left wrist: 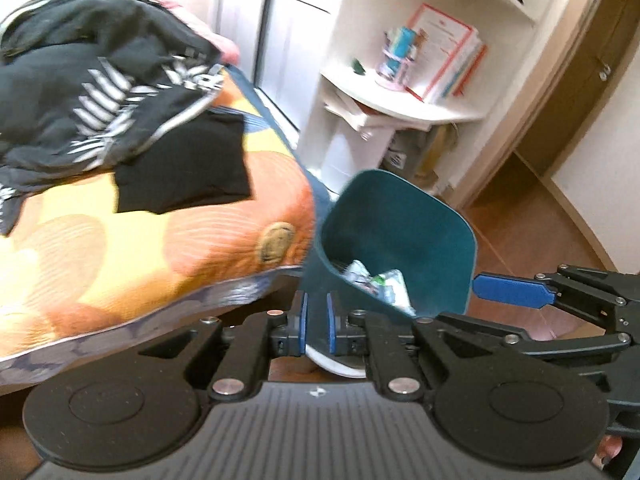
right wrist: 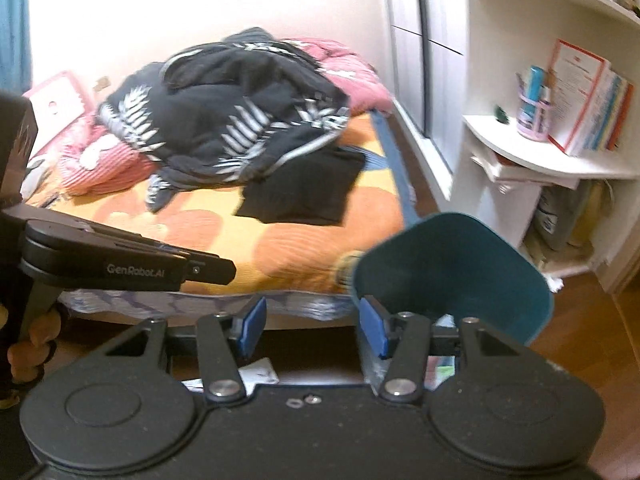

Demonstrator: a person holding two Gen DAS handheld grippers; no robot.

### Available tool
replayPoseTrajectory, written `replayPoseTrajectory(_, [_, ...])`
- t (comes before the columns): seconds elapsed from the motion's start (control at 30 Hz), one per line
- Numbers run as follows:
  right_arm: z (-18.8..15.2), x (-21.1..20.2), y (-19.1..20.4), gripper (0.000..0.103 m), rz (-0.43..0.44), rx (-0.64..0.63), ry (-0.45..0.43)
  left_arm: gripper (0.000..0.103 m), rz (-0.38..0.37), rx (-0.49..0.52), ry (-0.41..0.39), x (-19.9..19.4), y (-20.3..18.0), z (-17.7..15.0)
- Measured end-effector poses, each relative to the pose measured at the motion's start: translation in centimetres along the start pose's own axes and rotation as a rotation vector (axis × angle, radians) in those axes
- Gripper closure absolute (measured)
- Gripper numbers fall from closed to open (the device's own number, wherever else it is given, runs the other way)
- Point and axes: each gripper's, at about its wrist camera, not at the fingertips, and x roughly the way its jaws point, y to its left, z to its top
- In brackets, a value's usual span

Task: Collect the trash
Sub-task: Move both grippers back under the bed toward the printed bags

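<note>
Left gripper (left wrist: pixel 319 316): jaws drawn in to a narrow slit. No object can be made out clamped between the pads. The slit shows only the teal outer wall of the bin (left wrist: pixel 400 220), which stands just beyond the fingertips; contact between pads and wall cannot be determined. In the right wrist view, the visible part of this gripper lies to the left of the bin and stops short of it, with a hand (right wrist: pixel 36 336) on its grip.

Right gripper (right wrist: pixel 312 326): jaws spread wide, nothing between the pads. The near left corner of the bin rim sits right at the right-hand pad; whether they touch cannot be determined. A scrap of white paper (right wrist: pixel 260 376) lies on the floor below the left-hand pad.

Bin: mouth turned toward both cameras, positioned just off the near right corner of the bed (left wrist: pixel 160 240). Crumpled trash (left wrist: pixel 376 280), white with some green, lies in the bottom against the near wall.

Surroundings: a pile of black clothes (left wrist: pixel 80 80) with a white leaf print lies on the orange bedcover, far and left of the bin. A white corner shelf (left wrist: pixel 400 108) stands behind the bin on the right, carrying books (left wrist: pixel 444 56) and a pen cup (left wrist: pixel 394 60). Brown floor (left wrist: pixel 520 220) extends to the right.
</note>
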Motion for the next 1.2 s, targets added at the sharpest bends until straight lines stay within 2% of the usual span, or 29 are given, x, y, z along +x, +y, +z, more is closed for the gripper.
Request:
replayPoseTrajectory(0.17, [0.5,0.0,4.4,0.051,0.052,-0.065,0.002,0.081,0.052,-0.052,-0.045,-4.2,4.4,-1.9])
replayPoseTrajectory(0.4, [0.8,1.7,10.4,0.051,0.133,-0.147,0.046,0.075,0.108,-0.141,-0.071,-7.9,10.6,-5.0])
replayPoseTrajectory(0.47, [0.5,2.6,11.7,0.051,0.149,-0.164,0.061,0.062,0.134,-0.16,-0.07,-8.1,12.3,-6.1])
replayPoseTrajectory(0.5, [0.4,3.1,12.3,0.051,0.156,-0.172,0.069,0.042,0.147,-0.169,-0.07,-8.2,13.0,-6.6])
replayPoseTrajectory(0.53, [0.2,3.6,12.9,0.051,0.163,-0.18,0.079,0.027,0.164,-0.182,-0.076,-8.2,13.8,-7.2])
replayPoseTrajectory(0.57, [-0.1,4.1,13.5,0.051,0.172,-0.185,0.092,0.024,0.176,-0.193,-0.083,-8.2,14.4,-7.7])
replayPoseTrajectory(0.83, [-2.7,10.3,16.5,0.051,0.191,-0.246,0.22,0.021,0.204,-0.279,-0.014,-4.5,20.3,-10.8])
replayPoseTrajectory(1.03, [-5.6,17.5,18.0,0.051,0.208,-0.273,0.346,0.02,0.258,-0.319,0.056,0.7,25.7,-12.5])
replayPoseTrajectory(1.2, [-8.4,24.5,19.0,0.051,0.236,-0.267,0.473,0.02,0.257,-0.324,0.17,5.8,30.8,-14.0])
